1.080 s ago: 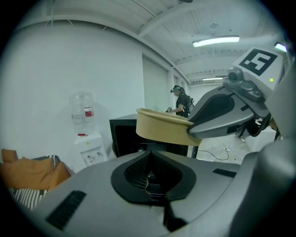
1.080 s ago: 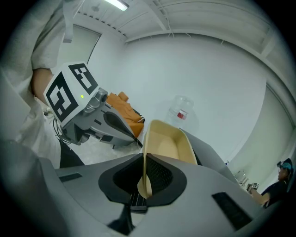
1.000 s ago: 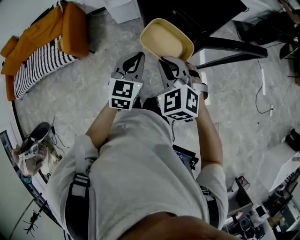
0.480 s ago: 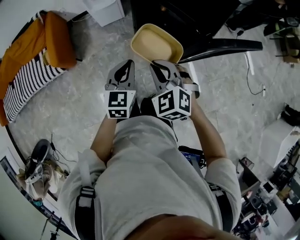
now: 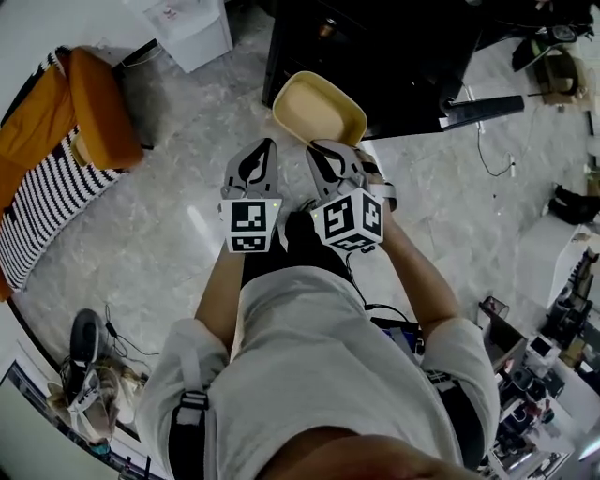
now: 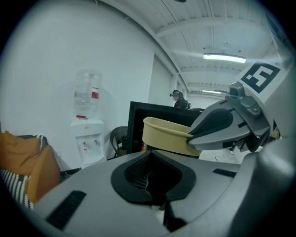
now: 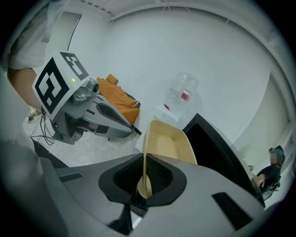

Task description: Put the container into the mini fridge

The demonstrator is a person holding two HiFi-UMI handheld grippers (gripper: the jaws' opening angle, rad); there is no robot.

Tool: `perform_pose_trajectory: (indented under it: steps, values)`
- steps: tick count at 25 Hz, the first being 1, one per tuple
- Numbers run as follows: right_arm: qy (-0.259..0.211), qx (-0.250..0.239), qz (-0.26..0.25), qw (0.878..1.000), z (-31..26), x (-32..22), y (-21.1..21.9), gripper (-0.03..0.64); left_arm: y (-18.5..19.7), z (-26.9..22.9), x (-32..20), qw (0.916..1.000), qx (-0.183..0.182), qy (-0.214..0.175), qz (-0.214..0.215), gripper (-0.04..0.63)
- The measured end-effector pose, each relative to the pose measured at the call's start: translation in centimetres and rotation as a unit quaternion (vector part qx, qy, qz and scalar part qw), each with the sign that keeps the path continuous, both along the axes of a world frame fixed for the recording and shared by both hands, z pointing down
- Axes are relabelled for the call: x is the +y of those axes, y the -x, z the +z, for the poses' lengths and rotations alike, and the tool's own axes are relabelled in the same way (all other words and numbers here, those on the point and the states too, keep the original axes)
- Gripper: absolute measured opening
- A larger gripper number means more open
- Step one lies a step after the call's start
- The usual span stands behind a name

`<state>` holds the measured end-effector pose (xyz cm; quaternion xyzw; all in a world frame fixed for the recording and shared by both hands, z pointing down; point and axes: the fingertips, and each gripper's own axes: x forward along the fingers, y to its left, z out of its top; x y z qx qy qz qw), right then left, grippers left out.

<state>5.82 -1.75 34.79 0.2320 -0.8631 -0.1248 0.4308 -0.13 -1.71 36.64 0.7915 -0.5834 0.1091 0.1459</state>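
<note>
A cream, empty container (image 5: pixel 317 108) hangs above the floor in front of the black mini fridge (image 5: pixel 375 52), whose door (image 5: pixel 480 108) stands open to the right. My right gripper (image 5: pixel 325 152) is shut on the container's near rim; in the right gripper view the rim (image 7: pixel 145 162) runs down between the jaws and the tub (image 7: pixel 169 143) points at the fridge opening (image 7: pixel 217 148). My left gripper (image 5: pixel 263 150) is beside it on the left, shut, holding nothing. In the left gripper view the container (image 6: pixel 166 136) and right gripper (image 6: pixel 222 127) show at right.
A white water dispenser (image 5: pixel 187 28) stands left of the fridge. An orange cushion on striped fabric (image 5: pixel 84 122) lies at the far left. Shoes (image 5: pixel 84 352) and cables are on the floor at lower left, more clutter at lower right (image 5: pixel 544 356).
Both grippers and the container have come closer to the fridge and sunk a little. The fridge now fills more of the top of the head view. The grip is unchanged.
</note>
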Motion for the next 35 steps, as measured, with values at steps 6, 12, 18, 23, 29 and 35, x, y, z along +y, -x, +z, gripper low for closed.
perform_pose_trajectory:
  steps: [6, 12, 18, 23, 29, 35]
  values:
    - [0.005, 0.026, 0.029, 0.999, 2.3, -1.4, 1.8, 0.052, 3.2, 2.4, -2.6, 0.9995, 0.021, -0.002, 0.023, 0.012]
    - [0.005, 0.039, 0.058, 0.998, 3.2, -2.3, 1.5, 0.052, 2.8, 3.6, -4.3, 0.9984, 0.011, -0.016, 0.052, 0.011]
    - [0.008, 0.049, 0.055, 0.997, 5.8, -3.9, 1.6, 0.052, 2.1, 6.3, -5.5, 0.9985, 0.019, -0.019, 0.047, 0.012]
    - [0.012, 0.046, 0.046, 0.998, 9.2, -5.7, 0.3, 0.052, 1.9, 7.4, -5.9, 0.9990, 0.038, -0.023, 0.010, 0.012]
    - [0.015, 0.035, 0.052, 0.998, 14.4, -8.1, -1.4, 0.052, 1.4, 13.1, -5.6, 0.9994, 0.023, -0.006, -0.025, 0.011]
    - [0.016, 0.041, 0.038, 0.998, 16.7, -8.8, -2.1, 0.052, -0.2, 15.2, -7.7, 0.9990, 0.030, -0.024, -0.025, 0.011]
